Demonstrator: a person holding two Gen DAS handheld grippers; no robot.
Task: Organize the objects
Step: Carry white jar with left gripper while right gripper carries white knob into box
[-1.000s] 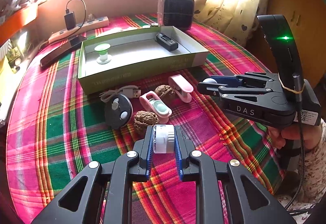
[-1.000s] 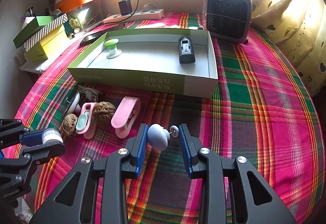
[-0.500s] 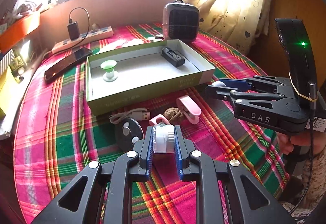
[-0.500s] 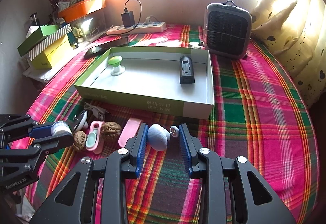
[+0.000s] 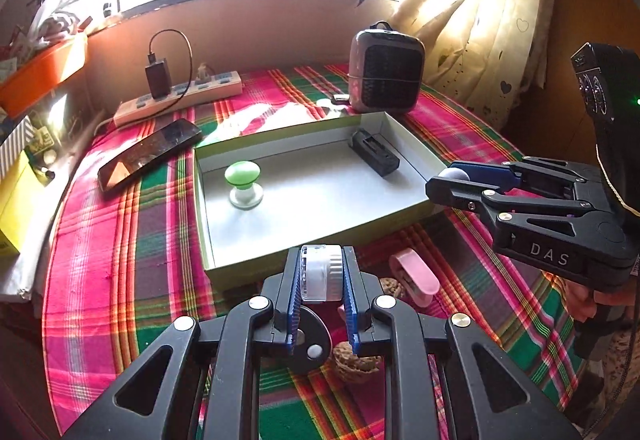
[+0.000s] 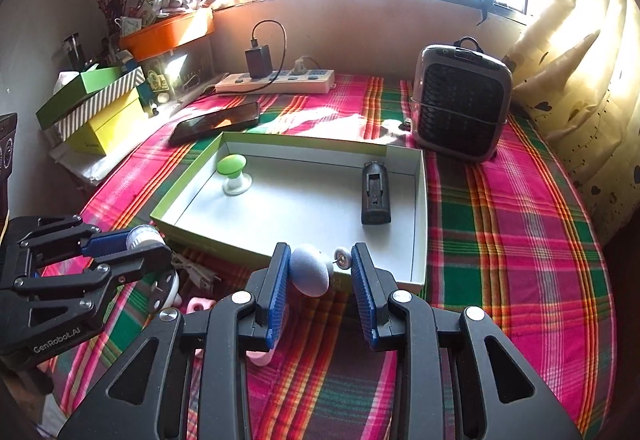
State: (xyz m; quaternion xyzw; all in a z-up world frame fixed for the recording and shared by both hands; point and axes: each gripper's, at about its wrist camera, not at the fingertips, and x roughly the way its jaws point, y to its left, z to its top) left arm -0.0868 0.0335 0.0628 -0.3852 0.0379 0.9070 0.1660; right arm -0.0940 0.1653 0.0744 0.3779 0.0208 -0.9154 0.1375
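My left tool (image 5: pixel 322 278) pinches a white cap (image 5: pixel 321 272), my right tool (image 6: pixel 320 272) a blue knob (image 6: pixel 310 270), both poised above the box (image 6: pixel 418 240) for dropping in.

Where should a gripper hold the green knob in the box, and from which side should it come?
Grip the green knob by its narrow white stem, under the wide cap, above the flat base. It stands upright near the box's left wall, so probably come from above or from the open middle of the box, jaws level.
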